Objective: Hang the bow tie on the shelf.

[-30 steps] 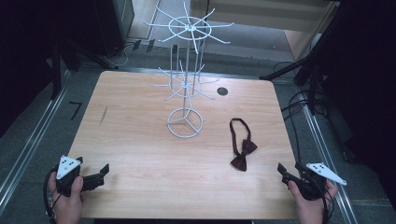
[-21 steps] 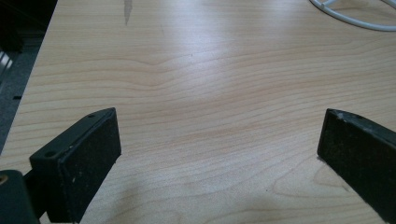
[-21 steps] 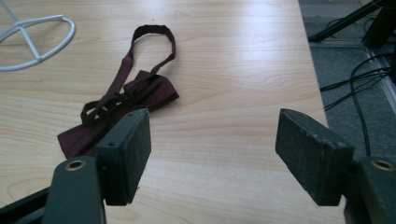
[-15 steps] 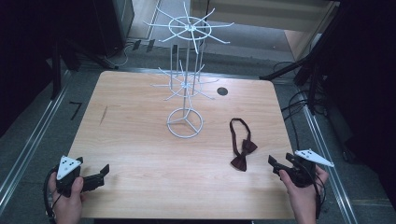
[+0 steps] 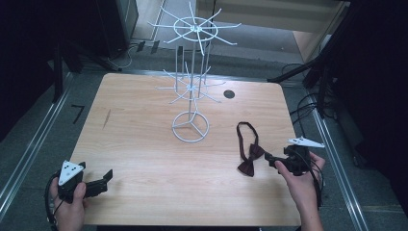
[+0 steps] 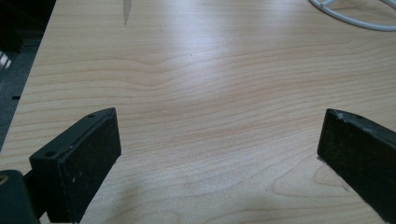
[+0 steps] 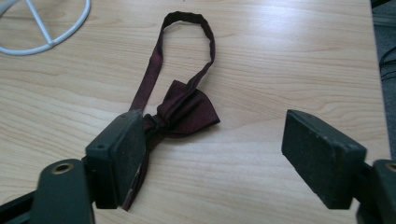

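A dark red bow tie point(image 5: 250, 155) with its looped strap lies flat on the right half of the wooden table point(image 5: 139, 144). My right gripper point(image 5: 270, 159) hovers just right of it, pointing left at it. In the right gripper view the bow tie point(image 7: 187, 109) lies just past the left jaw, which hides its near end. That gripper point(image 7: 215, 149) is open; its jaws have just been opening, with only bare wood between them. My left gripper point(image 5: 107, 176) rests at the front left corner, open point(image 6: 219, 154) over bare table.
A tall white wire display stand point(image 5: 191, 96) with radiating hooks rises at the table's middle back on a ring base point(image 7: 46, 46). A dark cable hole point(image 5: 229, 94) sits behind it. Cables and dark equipment lie on the floor to the right.
My right hand has moved left and away from the front edge, up to the bow tie. Its jaws stand a little wider. The left hand and bow tie have stayed put.
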{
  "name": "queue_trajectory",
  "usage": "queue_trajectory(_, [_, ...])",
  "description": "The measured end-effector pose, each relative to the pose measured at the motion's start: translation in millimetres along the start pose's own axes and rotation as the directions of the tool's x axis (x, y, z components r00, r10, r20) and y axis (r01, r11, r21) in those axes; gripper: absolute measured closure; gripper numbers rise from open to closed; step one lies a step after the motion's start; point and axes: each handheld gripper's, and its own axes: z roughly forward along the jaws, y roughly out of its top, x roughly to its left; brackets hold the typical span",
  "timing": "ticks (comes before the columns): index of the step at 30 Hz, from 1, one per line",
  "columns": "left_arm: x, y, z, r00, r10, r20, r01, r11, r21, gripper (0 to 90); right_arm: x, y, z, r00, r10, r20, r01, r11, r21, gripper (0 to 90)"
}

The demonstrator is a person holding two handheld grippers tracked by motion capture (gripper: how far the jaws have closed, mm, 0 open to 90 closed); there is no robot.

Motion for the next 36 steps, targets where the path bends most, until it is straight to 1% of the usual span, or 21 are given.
queue_trajectory(7, [0.0, -0.1, 0.1, 1.0000, -0.001, 0.000, 0.001, 1.0000, -0.002, 0.1, 9.4, 16.7, 16.4, 0.9998, -0.021, 0.007, 0.020, 0.997, 0.070, 17.1])
queue_trajectory(11, [0.0, 0.0, 0.1, 1.0000, 0.000, 0.001, 0.000, 1.0000, -0.002, 0.1, 13.9, 25.2, 25.7, 0.9995, -0.030, 0.008, 0.029, 0.994, 0.110, 15.6])
queue_trajectory(12, [0.1, -0.1, 0.1, 1.0000, -0.001, 0.001, 0.001, 1.0000, -0.002, 0.1, 16.0, 29.5, 31.4, 0.9995, -0.030, 0.004, 0.029, 0.990, 0.135, 14.6])
queue_trajectory(14, [0.1, -0.1, 0.1, 1.0000, -0.001, 0.001, 0.001, 1.0000, -0.002, 0.1, 16.8, 30.9, 33.3, 0.9995, -0.030, 0.004, 0.030, 0.990, 0.141, 14.5])
queue_trajectory(16, [0.0, 0.0, 0.2, 1.0000, 0.000, 0.001, 0.000, 1.0000, 0.000, 0.1, 19.7, 34.8, 38.8, 0.9996, -0.026, -0.006, 0.027, 0.986, 0.167, 13.2])
queue_trajectory(17, [0.0, 0.0, 0.2, 1.0000, -0.001, 0.002, 0.001, 1.0000, -0.001, 0.1, 23.4, 39.2, 45.2, 0.9995, -0.030, -0.002, 0.030, 0.980, 0.198, 13.0])
queue_trajectory(18, [0.0, 0.0, 0.2, 1.0000, -0.001, 0.002, 0.001, 1.0000, -0.001, 0.1, 23.4, 39.2, 45.2, 0.9995, -0.030, -0.002, 0.030, 0.980, 0.198, 13.0])
queue_trajectory(19, [0.1, 0.0, 0.2, 1.0000, -0.001, 0.002, 0.001, 1.0000, 0.000, 0.1, 26.3, 43.3, 51.0, 0.9995, -0.030, 0.003, 0.029, 0.974, 0.226, 11.4])
queue_trajectory(21, [0.2, 0.0, 0.1, 1.0000, -0.002, 0.003, 0.002, 1.0000, 0.001, 0.2, 28.8, 46.8, 56.0, 0.9997, -0.024, 0.005, 0.022, 0.968, 0.249, 9.3])
queue_trajectory(22, [0.3, 0.1, 0.1, 1.0000, -0.002, 0.003, 0.002, 1.0000, 0.001, 0.2, 28.8, 46.8, 56.0, 0.9997, -0.024, 0.005, 0.022, 0.968, 0.249, 9.3])
queue_trajectory(27, [0.3, 0.2, 0.1, 1.0000, -0.002, 0.005, 0.002, 1.0000, 0.004, 0.1, 34.0, 55.1, 70.0, 0.9998, -0.013, 0.012, 0.008, 0.952, 0.305, 7.5])
queue_trajectory(28, [0.3, 0.2, 0.2, 1.0000, -0.002, 0.005, 0.002, 1.0000, 0.004, 0.1, 34.7, 56.6, 72.8, 0.9999, -0.008, 0.009, 0.004, 0.948, 0.318, 7.4])
queue_trajectory(29, [0.4, 0.2, 0.1, 1.0000, -0.002, 0.005, 0.002, 1.0000, 0.004, 0.1, 36.4, 59.3, 78.5, 0.9999, -0.010, 0.007, 0.008, 0.942, 0.336, 6.3])
queue_trajectory(30, [0.4, 0.2, 0.2, 1.0000, -0.002, 0.005, 0.002, 1.0000, 0.005, 0.1, 36.4, 59.3, 78.5, 0.9999, -0.010, 0.007, 0.008, 0.942, 0.336, 6.3])
queue_trajectory(31, [0.4, 0.2, 0.2, 1.0000, -0.002, 0.006, 0.002, 1.0000, 0.004, 0.1, 37.6, 60.7, 81.6, 0.9999, -0.007, 0.011, 0.003, 0.938, 0.345, 5.6])
queue_trajectory(32, [0.4, 0.2, 0.2, 1.0000, -0.003, 0.005, 0.003, 1.0000, 0.004, 0.1, 38.9, 62.2, 85.4, 0.9998, -0.012, 0.016, 0.006, 0.933, 0.361, 4.4])
queue_trajectory(36, [0.4, 0.3, 0.2, 1.0000, -0.002, 0.006, 0.002, 1.0000, 0.005, 0.1, 43.5, 67.5, 97.3, 0.9983, -0.023, 0.053, 0.001, 0.920, 0.392, 1.9])
